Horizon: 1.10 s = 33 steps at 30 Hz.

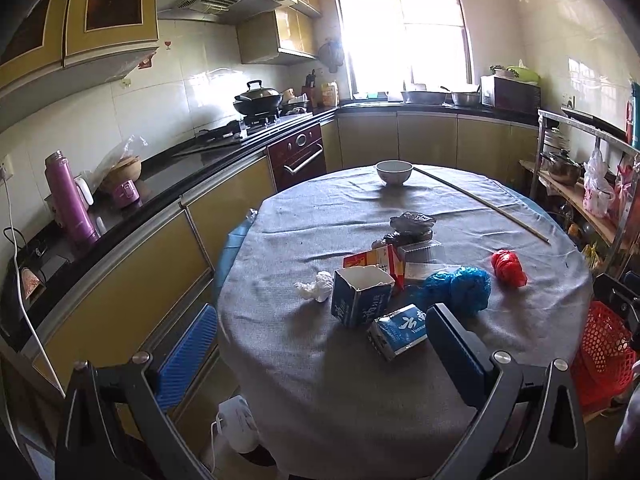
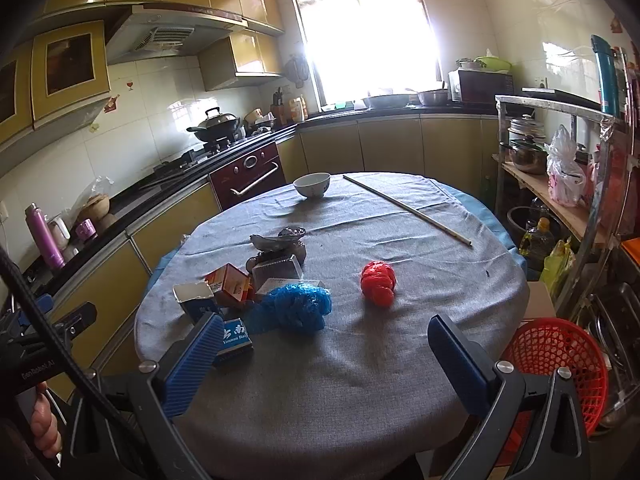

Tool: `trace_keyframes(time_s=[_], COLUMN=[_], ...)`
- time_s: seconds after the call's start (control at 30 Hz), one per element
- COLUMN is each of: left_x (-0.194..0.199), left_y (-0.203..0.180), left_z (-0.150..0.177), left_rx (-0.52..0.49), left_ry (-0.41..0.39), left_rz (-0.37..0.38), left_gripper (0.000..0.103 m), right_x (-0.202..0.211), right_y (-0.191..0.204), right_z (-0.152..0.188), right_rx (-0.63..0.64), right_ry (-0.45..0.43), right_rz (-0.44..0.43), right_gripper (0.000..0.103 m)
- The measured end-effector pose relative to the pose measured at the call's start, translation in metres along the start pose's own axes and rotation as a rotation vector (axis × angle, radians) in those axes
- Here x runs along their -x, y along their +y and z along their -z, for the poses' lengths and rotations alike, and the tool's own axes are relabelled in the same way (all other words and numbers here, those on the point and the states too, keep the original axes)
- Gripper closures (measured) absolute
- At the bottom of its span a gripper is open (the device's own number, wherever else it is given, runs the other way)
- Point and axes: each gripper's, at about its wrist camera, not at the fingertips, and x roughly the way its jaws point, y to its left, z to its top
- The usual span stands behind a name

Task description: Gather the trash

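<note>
I see the round tabletop under a grey cloth filling most of both views, inside a kitchen with yellow cabinets and a bright window. A red basket sits off the tabletop's right edge, lower down. The trash lies clustered left of centre: a crumpled blue bag, an open-topped blue carton standing upright, a flattened blue-and-white carton just beside it, a red-and-white box, a red bag apart to the right, and a white tissue wad. My left claw and right claw both gape wide, holding nothing
</note>
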Motion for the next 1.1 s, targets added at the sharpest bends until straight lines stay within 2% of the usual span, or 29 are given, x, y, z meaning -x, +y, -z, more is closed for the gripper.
trace_keyframes(time_s=[1.1], left_x=[-0.0010], left_y=[-0.0005], left_z=[0.0017], left_rx=[0.003], left_ry=[0.011], left_rz=[0.011], left_gripper=[0.000], right_x=[-0.0059], right_y=[-0.0046], right_z=[0.0050], right_rx=[-0.018], right_ry=[0.023], right_rz=[0.014], right_gripper=[0.000])
